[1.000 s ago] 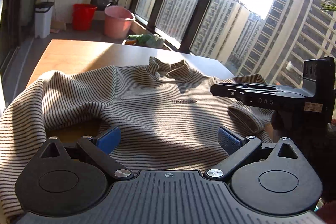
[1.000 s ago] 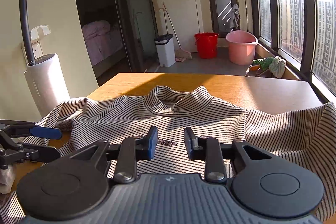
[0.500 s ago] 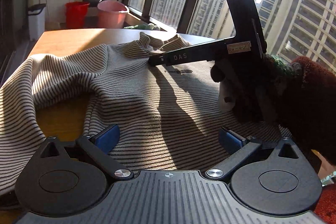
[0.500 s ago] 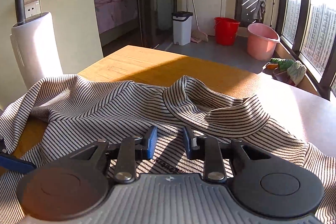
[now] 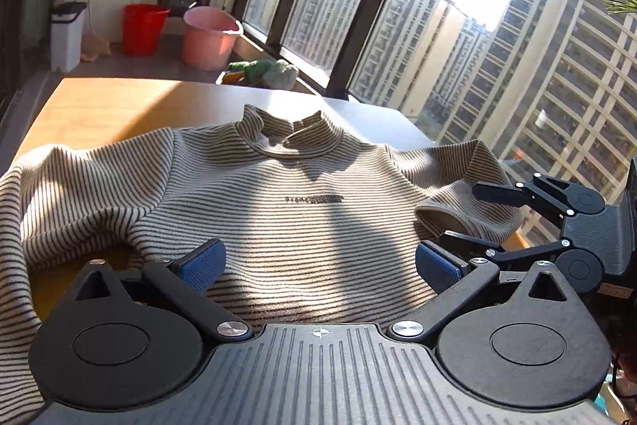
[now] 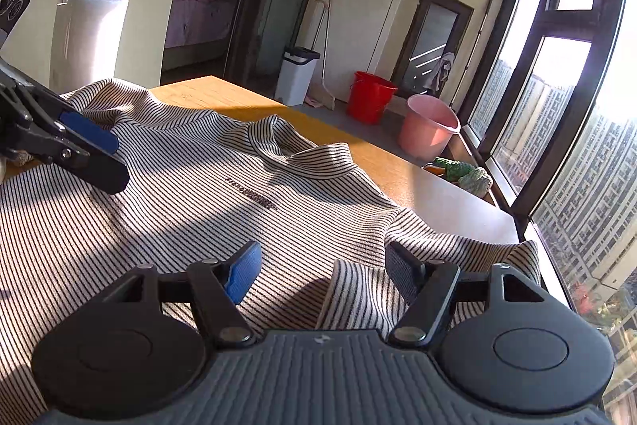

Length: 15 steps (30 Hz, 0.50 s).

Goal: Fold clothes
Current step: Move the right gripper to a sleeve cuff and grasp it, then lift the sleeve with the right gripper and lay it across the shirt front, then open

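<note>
A beige sweater with dark stripes (image 5: 302, 226) lies face up on the wooden table (image 5: 103, 102), collar (image 5: 286, 134) at the far side. My left gripper (image 5: 318, 265) hovers open over its lower hem, nothing between the blue pads (image 5: 203, 263). At the sweater's right side, a sleeve is folded in, its cuff (image 5: 442, 222) by my right gripper (image 5: 462, 214). In the right wrist view the right gripper (image 6: 322, 269) has its jaws opening, with the cuff (image 6: 350, 289) lying loose between them, untouched by the pads. The left gripper (image 6: 103, 158) shows open at the left edge.
Beyond the table stand a red bucket (image 5: 141, 28), a pink bucket (image 5: 209, 38) and a white bin (image 5: 67, 34). A green cloth (image 5: 262, 70) lies by the tall window. A white cylinder appliance (image 6: 89, 38) stands past the table's left end.
The right gripper swung from above the sweater's chest back to the right side by the folded sleeve, and its jaws widened. The left gripper drew back a little and stayed open.
</note>
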Available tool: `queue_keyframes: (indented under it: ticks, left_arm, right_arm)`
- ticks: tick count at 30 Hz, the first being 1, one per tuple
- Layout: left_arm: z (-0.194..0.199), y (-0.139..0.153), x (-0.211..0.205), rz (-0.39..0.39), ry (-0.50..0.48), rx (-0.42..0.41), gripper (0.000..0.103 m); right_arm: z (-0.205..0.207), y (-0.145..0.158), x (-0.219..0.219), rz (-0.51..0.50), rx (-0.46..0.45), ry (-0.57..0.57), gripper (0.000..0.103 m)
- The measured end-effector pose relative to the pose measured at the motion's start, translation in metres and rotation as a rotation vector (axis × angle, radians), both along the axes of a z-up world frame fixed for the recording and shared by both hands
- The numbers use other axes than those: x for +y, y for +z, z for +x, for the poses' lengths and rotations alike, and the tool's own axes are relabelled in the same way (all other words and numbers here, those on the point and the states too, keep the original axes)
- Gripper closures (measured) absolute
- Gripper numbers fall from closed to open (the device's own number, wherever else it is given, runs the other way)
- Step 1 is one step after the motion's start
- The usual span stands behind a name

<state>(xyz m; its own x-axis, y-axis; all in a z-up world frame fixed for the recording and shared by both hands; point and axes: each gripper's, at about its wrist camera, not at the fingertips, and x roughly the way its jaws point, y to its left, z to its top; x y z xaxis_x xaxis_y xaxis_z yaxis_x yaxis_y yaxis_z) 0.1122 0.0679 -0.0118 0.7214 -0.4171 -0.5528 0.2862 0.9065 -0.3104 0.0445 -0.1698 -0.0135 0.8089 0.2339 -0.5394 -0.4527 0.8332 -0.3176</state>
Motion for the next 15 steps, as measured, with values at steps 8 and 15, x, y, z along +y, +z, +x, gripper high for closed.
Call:
queue_keyframes:
  ticks: [8, 15]
  left_arm:
    - [0.011, -0.026, -0.019, 0.062, 0.045, 0.013, 0.000]
    - [0.011, -0.027, -0.018, 0.063, 0.045, 0.005, 0.000]
  right_arm:
    - [0.022, 0.011, -0.047, 0.136, 0.050, -0.151, 0.092]
    - [0.049, 0.103, -0.093, 0.335, -0.075, -0.290, 0.093]
